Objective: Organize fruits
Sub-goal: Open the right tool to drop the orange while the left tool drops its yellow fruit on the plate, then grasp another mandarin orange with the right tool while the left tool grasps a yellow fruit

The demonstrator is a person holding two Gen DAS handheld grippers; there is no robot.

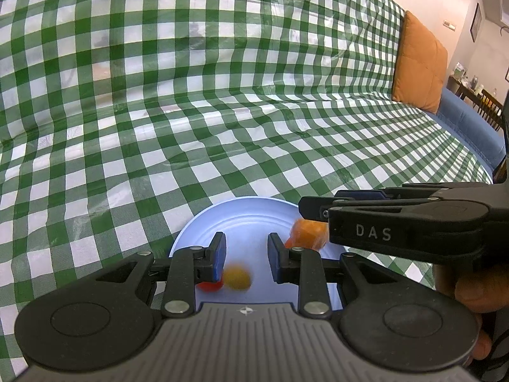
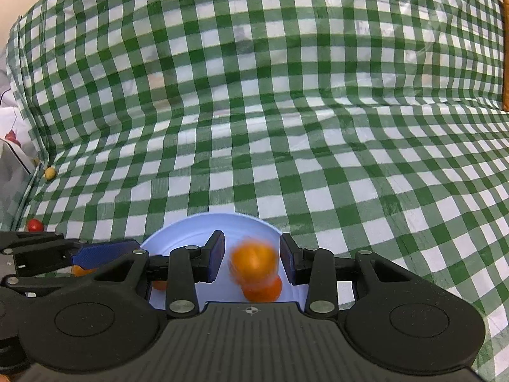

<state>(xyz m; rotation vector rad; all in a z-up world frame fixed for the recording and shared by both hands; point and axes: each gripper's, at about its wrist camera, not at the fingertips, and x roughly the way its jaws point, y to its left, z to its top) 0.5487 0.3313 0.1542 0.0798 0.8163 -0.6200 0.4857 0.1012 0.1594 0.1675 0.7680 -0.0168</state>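
A pale blue plate (image 1: pixel 241 216) lies on the green checked cloth, also in the right wrist view (image 2: pixel 191 226). My left gripper (image 1: pixel 246 253) is open above the plate; a blurred yellow fruit (image 1: pixel 237 278) and a red fruit (image 1: pixel 208 286) lie below its jaws. My right gripper (image 2: pixel 251 256) is open over the plate; a blurred orange fruit (image 2: pixel 254 259) sits between its jaws, apart from both pads, with a second orange fruit (image 2: pixel 264 289) under it. The right gripper shows in the left wrist view (image 1: pixel 313 211), above an orange fruit (image 1: pixel 307 234).
A small yellow fruit (image 2: pixel 49 173) and a small red fruit (image 2: pixel 34 224) lie on the cloth at far left. An orange cushion (image 1: pixel 420 63) stands at the right on a blue sofa (image 1: pixel 470 124). The checked cloth (image 1: pixel 191 127) covers seat and backrest.
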